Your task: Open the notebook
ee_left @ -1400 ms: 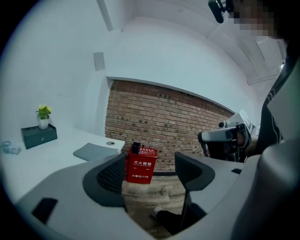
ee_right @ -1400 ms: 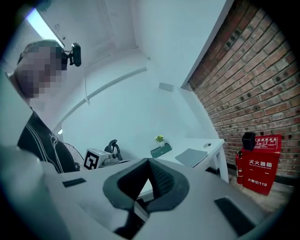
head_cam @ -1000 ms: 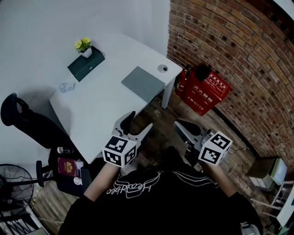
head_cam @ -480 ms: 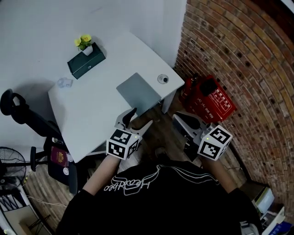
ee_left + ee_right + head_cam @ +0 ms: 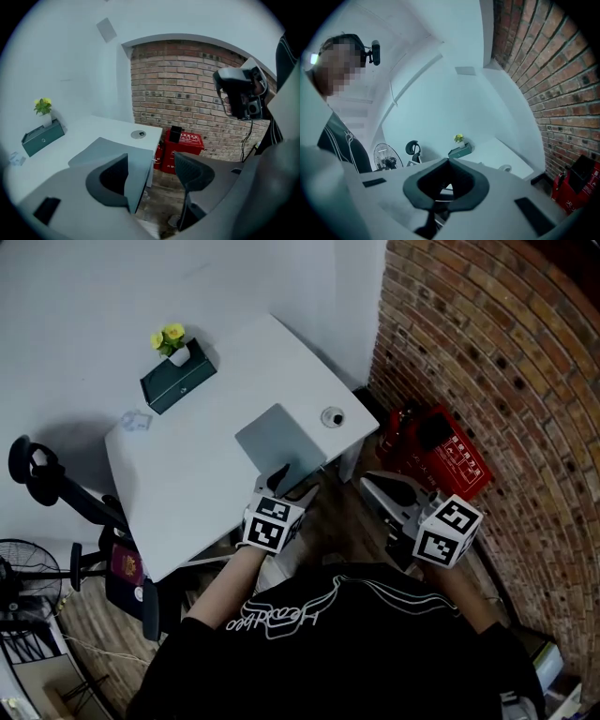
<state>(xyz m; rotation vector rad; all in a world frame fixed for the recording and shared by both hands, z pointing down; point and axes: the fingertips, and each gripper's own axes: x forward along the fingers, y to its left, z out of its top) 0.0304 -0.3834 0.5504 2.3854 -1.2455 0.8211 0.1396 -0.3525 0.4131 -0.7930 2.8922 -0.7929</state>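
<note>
Grey notebook (image 5: 279,440) is seen closed and flat on the white table (image 5: 197,474), near the table edge on the brick wall (image 5: 487,343) side, with a round cable grommet (image 5: 331,416) just beside its far corner. Left tool (image 5: 292,486) is held low at the notebook's near edge, jaws spread wide with nothing between them. In the left gripper view the left tool (image 5: 151,164) has one jaw drawn over the notebook (image 5: 101,147) corner, while floor and table edge are framed in the gap; contact with the cover cannot be told. Right tool (image 5: 386,488) is held off the table, over the floor in front of a red cabinet (image 5: 441,451), well apart from the notebook. In the right gripper view the right tool (image 5: 447,161) jaws are seen pressed together and empty, pointed back across the table (image 5: 506,152). A dark green box (image 5: 178,381) topped by yellow flowers (image 5: 169,334) in a small white pot sits at the far side of the table, well apart from the notebook. A small crumpled clear item sits near the table's left edge, too small to identify. A black office chair (image 5: 42,474) and a fan (image 5: 23,582) stand on the floor left of the table.
</note>
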